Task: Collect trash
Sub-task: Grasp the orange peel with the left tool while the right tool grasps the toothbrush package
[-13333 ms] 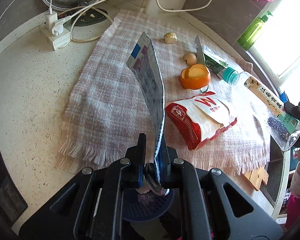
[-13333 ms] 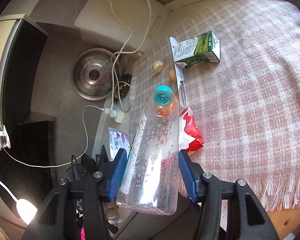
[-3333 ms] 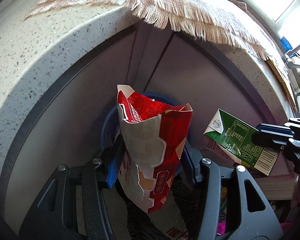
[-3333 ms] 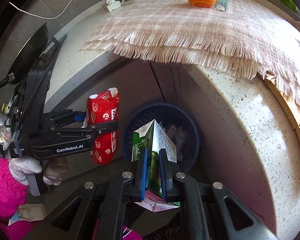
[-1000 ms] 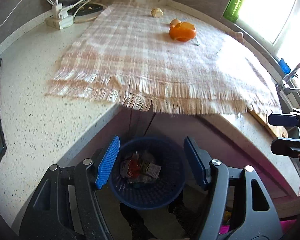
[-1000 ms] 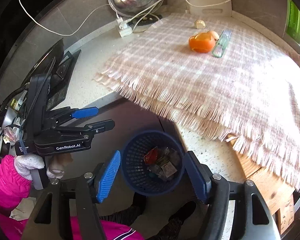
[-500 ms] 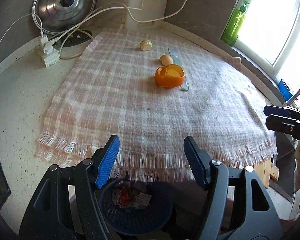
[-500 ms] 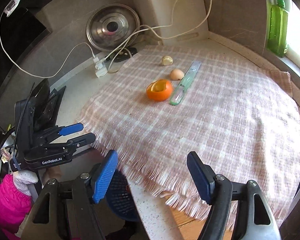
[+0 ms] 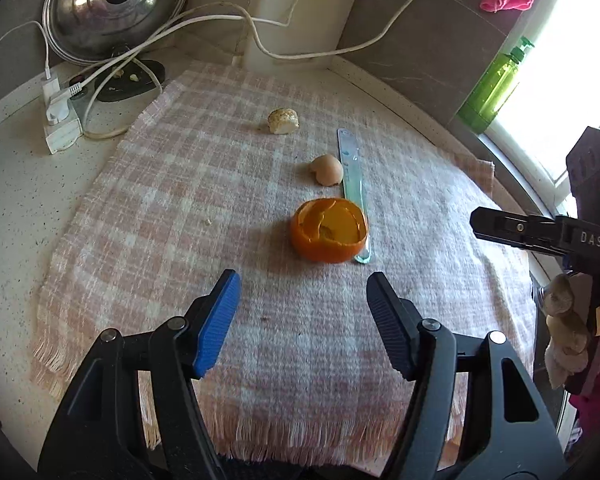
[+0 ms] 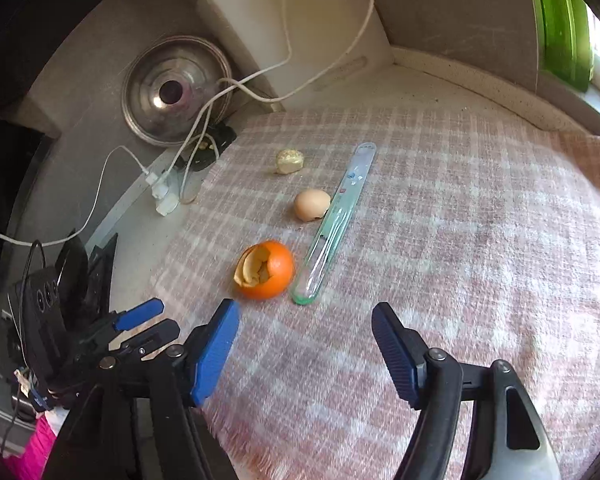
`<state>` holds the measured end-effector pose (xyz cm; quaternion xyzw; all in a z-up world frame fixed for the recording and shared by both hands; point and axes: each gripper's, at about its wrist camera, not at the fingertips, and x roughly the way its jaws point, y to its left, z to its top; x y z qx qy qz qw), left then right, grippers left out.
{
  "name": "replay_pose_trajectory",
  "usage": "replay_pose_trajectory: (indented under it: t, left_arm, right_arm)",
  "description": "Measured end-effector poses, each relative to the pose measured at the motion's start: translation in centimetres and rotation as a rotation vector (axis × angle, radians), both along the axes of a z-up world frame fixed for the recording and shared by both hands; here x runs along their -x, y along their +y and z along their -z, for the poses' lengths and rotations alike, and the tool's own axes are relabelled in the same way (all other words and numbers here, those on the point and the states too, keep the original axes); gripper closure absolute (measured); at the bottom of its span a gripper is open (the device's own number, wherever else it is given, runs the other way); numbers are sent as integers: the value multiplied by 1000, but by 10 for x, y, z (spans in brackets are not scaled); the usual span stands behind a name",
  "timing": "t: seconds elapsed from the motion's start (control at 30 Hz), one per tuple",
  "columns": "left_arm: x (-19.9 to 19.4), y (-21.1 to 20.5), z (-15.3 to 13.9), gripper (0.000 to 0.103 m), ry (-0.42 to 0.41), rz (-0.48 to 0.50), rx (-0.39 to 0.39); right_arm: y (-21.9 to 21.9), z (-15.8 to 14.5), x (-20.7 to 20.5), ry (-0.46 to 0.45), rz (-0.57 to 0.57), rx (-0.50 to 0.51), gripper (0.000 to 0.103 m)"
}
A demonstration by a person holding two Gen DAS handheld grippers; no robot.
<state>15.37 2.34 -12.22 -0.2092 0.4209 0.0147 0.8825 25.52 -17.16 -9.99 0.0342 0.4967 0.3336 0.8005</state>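
The left gripper (image 9: 302, 304) hangs over a pink checked cloth (image 9: 180, 216) with its two fingers wide apart and nothing between them. Just past the fingers sits an orange peel (image 9: 329, 235) shaped like a cup. A long clear wrapper (image 9: 354, 184) lies touching it. A bit of eggshell (image 9: 327, 169) sits behind the peel. The right gripper (image 9: 540, 234) pokes in from the side.

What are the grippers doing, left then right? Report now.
Left gripper: open, holding nothing, over the cloth short of the orange peel.
Right gripper: open, holding nothing.
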Motion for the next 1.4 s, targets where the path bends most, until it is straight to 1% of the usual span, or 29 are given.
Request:
replay_pose_trajectory:
  t: [0.03, 0.13, 0.3, 0.4, 0.5, 0.57, 0.63, 0.73, 0.77, 0.93, 1.07, 1.13, 1.3, 1.33, 1.37, 1.4]
  left_arm:
    - [-6, 1, 0, 39, 3, 0, 8]
    - [-24, 3, 4, 39, 21, 11, 30]
    - [-50, 1, 12, 43, 55, 29, 47]
    - [-64, 3, 19, 45, 88, 20, 66]
    - [-75, 5, 29, 50, 130, 20, 88]
    - [-82, 3, 35, 55, 158, 26, 81]
    - [-86, 3, 41, 58, 181, 30, 73]
    - [-91, 4, 48, 59, 199, 32, 76]
    - [-93, 4, 50, 64, 203, 33, 79]
    - [-99, 7, 58, 76, 215, 29, 108]
    - [-101, 9, 64, 86, 216, 18, 125]
    - [-101, 12, 66, 88, 213, 12, 139]
    - [-94, 22, 67, 92, 205, 2, 159]
    - [-93, 24, 67, 92, 203, 0, 162]
    - [-93, 25, 68, 93, 201, -1, 164]
    - [-95, 25, 67, 93, 200, -2, 164]
  right_arm:
    - [4, 3, -9, 22, 4, -6, 37]
    - [19, 13, -29, 56, 8, 16, 45]
    - [41, 26, -56, 111, 20, 32, 46]
    - [53, 30, -65, 123, 26, 48, 50]
    - [62, 33, -69, 132, 27, 58, 50]
    - [66, 35, -71, 140, 29, 68, 50]
    - [68, 39, -75, 148, 36, 79, 50]
    - [72, 48, -81, 161, 49, 100, 56]
    - [74, 51, -83, 161, 52, 112, 57]
    - [85, 63, -89, 159, 51, 155, 57]
    - [98, 72, -91, 151, 44, 214, 58]
    - [102, 78, -92, 159, 37, 249, 59]
    - [116, 80, -89, 105, -20, 347, 62]
    - [119, 80, -88, 93, -29, 366, 64]
    - [121, 80, -87, 79, -38, 387, 68]
    - [122, 80, -87, 72, -46, 395, 68]
